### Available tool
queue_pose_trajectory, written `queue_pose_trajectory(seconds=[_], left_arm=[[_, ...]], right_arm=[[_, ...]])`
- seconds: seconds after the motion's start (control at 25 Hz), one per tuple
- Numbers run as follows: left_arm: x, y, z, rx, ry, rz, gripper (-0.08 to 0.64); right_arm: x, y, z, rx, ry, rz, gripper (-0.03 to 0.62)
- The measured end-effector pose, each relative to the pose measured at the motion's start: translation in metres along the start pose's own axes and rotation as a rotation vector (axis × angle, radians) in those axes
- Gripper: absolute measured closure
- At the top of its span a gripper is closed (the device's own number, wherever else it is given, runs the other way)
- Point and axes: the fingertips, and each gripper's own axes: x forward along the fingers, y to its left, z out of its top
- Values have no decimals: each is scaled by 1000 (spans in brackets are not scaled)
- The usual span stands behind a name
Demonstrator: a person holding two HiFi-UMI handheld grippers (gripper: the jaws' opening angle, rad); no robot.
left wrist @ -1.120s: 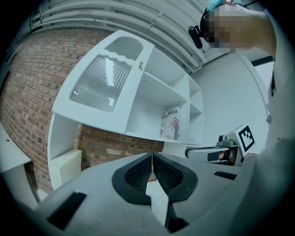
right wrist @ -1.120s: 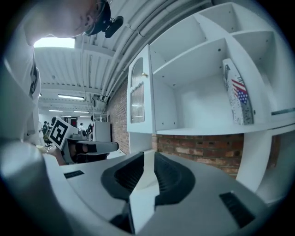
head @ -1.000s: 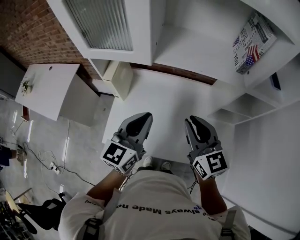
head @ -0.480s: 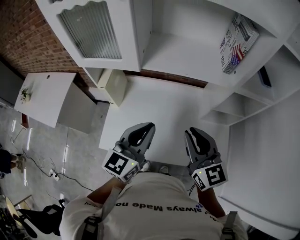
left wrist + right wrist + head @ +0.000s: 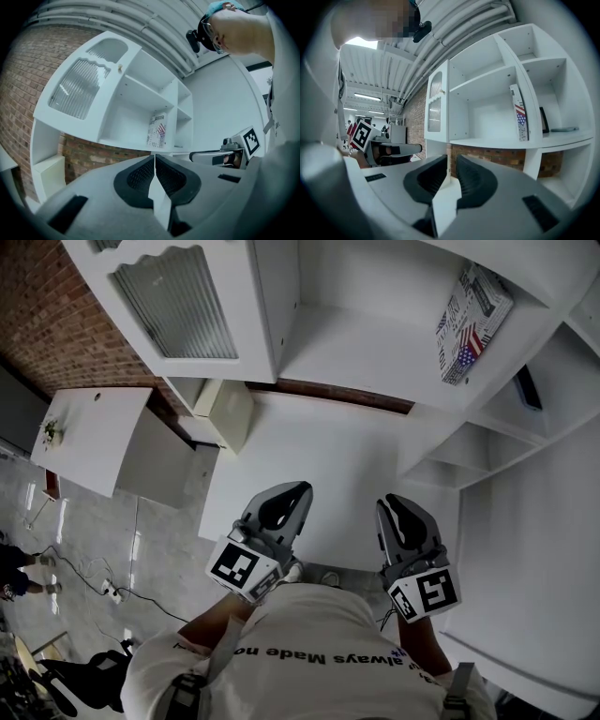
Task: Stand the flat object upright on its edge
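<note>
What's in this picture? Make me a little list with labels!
flat object: flag-printed book, standing on edge on the shelf
left gripper: shut, empty
right gripper: narrow gap, jaws just been closing, nothing between them
table: white, below both grippers

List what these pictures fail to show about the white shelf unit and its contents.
- Flag-printed flat box: most lettering too small to read in any view.
- Dark flat item in the neighbouring compartment: tiny in the head and right gripper views, unidentifiable.
- White shelf unit: upper compartments cut off by the head view's top edge.
</note>
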Motion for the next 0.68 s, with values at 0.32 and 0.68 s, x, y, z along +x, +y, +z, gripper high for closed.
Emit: queue_pose_trajectory(seconds=[0.32,0.68], left_arm=[[0,2,0,-7,1,8,541],[-1,2,-4,-20,6,-2,541]], right_arm=[[2,0,0,1,3,2,532],[6,4,-3,0,8,5,532]])
